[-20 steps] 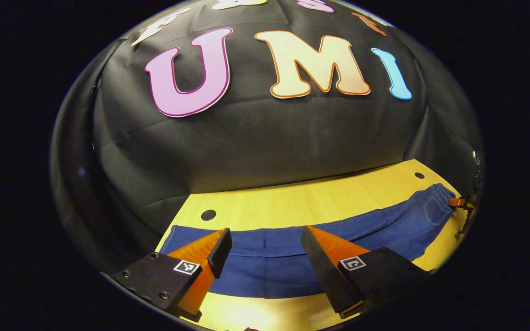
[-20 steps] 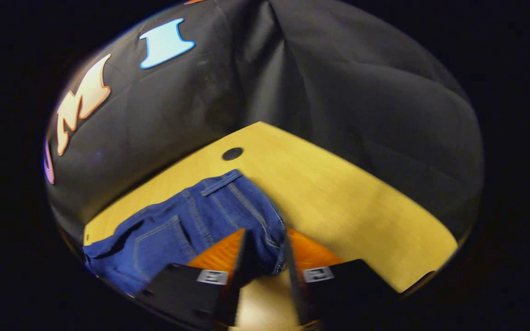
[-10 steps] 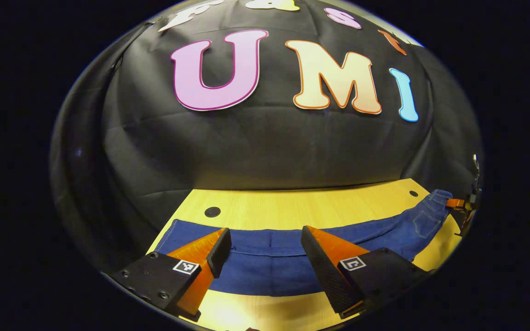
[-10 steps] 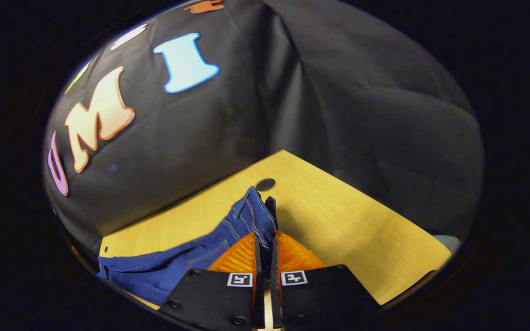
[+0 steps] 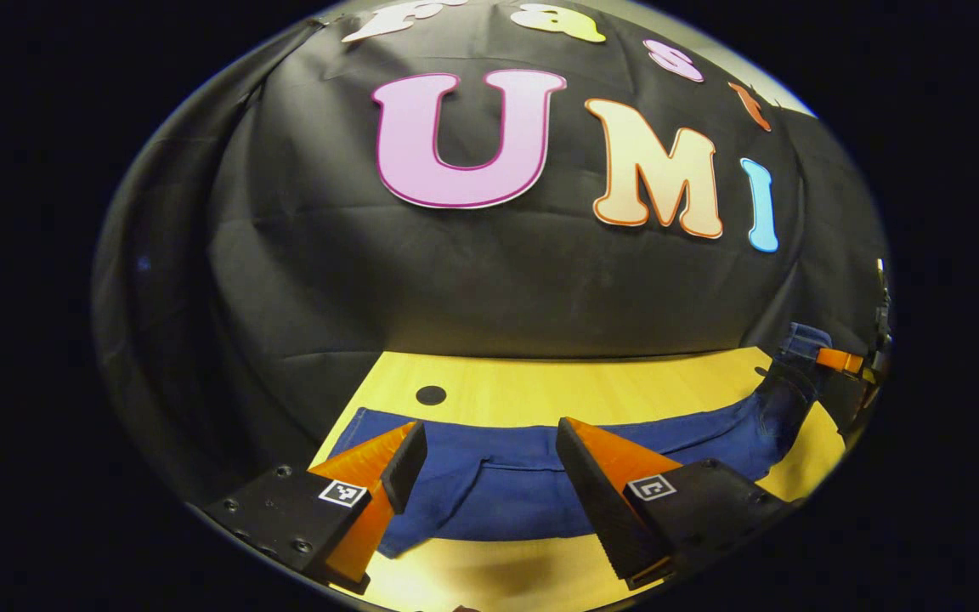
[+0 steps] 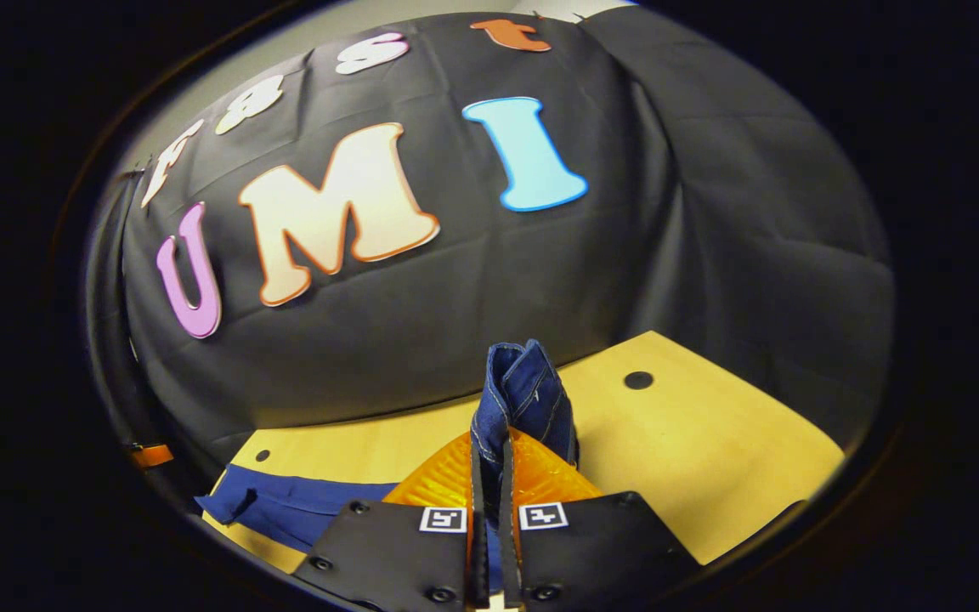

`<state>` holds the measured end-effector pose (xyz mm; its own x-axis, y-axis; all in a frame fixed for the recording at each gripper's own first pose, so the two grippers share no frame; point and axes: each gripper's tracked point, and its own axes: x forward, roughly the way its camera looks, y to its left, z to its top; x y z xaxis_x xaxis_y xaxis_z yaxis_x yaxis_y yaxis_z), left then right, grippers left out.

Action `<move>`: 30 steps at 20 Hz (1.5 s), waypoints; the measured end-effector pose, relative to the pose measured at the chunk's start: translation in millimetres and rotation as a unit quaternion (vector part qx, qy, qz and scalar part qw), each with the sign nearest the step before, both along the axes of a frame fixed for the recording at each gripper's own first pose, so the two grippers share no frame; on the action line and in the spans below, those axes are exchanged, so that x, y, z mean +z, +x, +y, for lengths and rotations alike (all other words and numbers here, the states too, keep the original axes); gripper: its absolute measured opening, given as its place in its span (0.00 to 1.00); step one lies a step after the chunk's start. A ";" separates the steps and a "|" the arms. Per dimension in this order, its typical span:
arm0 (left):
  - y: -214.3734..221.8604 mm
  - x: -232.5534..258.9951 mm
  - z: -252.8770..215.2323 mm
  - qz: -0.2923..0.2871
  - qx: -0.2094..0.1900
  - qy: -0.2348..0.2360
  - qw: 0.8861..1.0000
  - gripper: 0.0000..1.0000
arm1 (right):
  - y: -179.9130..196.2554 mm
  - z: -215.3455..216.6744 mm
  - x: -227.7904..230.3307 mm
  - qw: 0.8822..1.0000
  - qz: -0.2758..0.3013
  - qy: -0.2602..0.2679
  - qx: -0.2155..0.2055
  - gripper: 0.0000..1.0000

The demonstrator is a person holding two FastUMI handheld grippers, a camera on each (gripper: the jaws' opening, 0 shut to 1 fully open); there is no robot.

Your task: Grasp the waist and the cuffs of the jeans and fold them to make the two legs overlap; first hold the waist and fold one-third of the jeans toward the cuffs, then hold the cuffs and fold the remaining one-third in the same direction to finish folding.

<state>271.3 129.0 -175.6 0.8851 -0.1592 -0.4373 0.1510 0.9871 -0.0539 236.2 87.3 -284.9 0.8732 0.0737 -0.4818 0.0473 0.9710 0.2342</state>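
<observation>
In the right gripper view the right tongs [image 6: 490, 476] sit at the bottom edge, their two fingers pressed nearly together with the waist end of the jeans [image 6: 519, 399] pinched between them; the denim stands up in a bunched fold just beyond the fingertips, raised off the worktop [image 6: 710, 459]; farther left the rest of the jeans trails down and lies flat on the wood, and a dark round hole [image 6: 638, 380] marks the worktop past the fold; the black cloth wall [image 6: 455, 314] closes the scene behind.

In the left gripper view the left tongs [image 5: 485, 450] hang spread wide, gripping nothing, over the cuff end of the jeans [image 5: 523, 476]; the legs stretch flat across the worktop [image 5: 557, 391] towards the right, where the far end rises off the wood; there the right tongs [image 5: 838, 361] show small at the rim, against the lifted denim.
</observation>
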 end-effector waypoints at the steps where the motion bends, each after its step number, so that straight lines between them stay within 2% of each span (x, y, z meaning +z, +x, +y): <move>1: -2.5 -1.0 10.4 0.001 -0.001 -0.001 1.000 0.95 | -3.3 19.6 -2.8 1.000 0.000 0.007 0.007 0.08; 6: -17.7 -17.3 64.7 0.020 -0.005 0.004 1.000 0.93 | -24.5 101.0 -17.1 0.998 -0.001 0.061 0.026 0.08; 11: -27.4 -35.0 100.7 0.042 -0.013 0.006 0.999 0.94 | -48.2 172.0 -52.9 0.990 0.032 0.117 0.074 0.08; 15: -29.8 -45.2 118.7 0.056 -0.016 0.008 0.998 0.94 | -65.7 209.5 -95.7 0.987 0.063 0.116 0.094 0.08; 20: -30.9 -66.2 124.7 0.084 -0.024 0.007 0.996 0.94 | -84.9 224.9 -155.4 0.983 0.122 0.102 0.096 0.08; 21: -28.9 -79.2 129.8 0.093 -0.023 0.007 0.995 0.94 | -88.9 228.7 -159.0 0.980 0.137 0.110 0.094 0.14; 23: -26.0 -97.7 137.7 0.110 -0.019 0.004 0.994 0.94 | -95.9 233.2 -154.8 0.978 0.143 0.117 0.095 0.54; 25: -22.7 -112.1 146.8 0.124 -0.014 0.002 0.992 0.95 | -89.4 226.8 -139.8 0.982 0.127 0.106 0.093 0.93; 26: -18.9 -121.3 149.6 0.132 -0.013 0.001 0.991 0.95 | -87.5 221.0 -135.8 0.984 0.120 0.097 0.089 0.98; 30: -7.8 -156.3 163.9 0.157 -0.011 0.010 0.988 0.95 | -73.9 201.1 -98.9 0.990 0.089 0.084 0.075 0.98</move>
